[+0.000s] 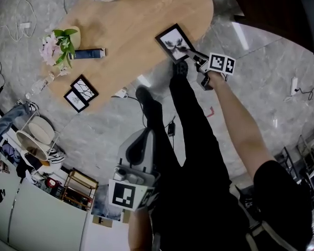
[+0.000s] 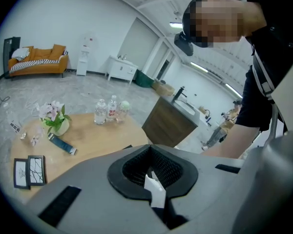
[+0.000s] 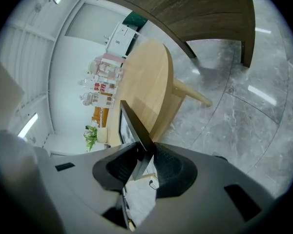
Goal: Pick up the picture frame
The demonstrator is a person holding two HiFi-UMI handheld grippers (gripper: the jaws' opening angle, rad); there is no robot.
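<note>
The right gripper (image 1: 192, 53) is clamping the near corner of the black rectangular picture frame (image 1: 173, 41), the one with a dark plant print on white. From the head view the frame is sitting at the near edge of the light wooden oval table (image 1: 125, 27), and its gripped corner is hanging out past the rim over the grey marbled floor (image 1: 261, 88).

The right gripper view is giving what the head view cannot. There the right gripper (image 3: 144, 157) is showing its dark pads pressed on both faces of the picture frame (image 3: 133, 121), which is standing edge-on and tilting away over the table (image 3: 149, 77). Whether the frame is touching the wood, neither view is telling.

The left gripper (image 1: 136, 150) is hanging low by the person's black trousers (image 1: 193, 156), well apart from the table. In its own view the left gripper (image 2: 151, 172) is holding its jaws together on nothing. It is also catching the table (image 2: 88, 140) from the side, with two small black frames (image 2: 29, 171) lying side by side and pink flowers in a pale pot (image 2: 53, 118).
</note>
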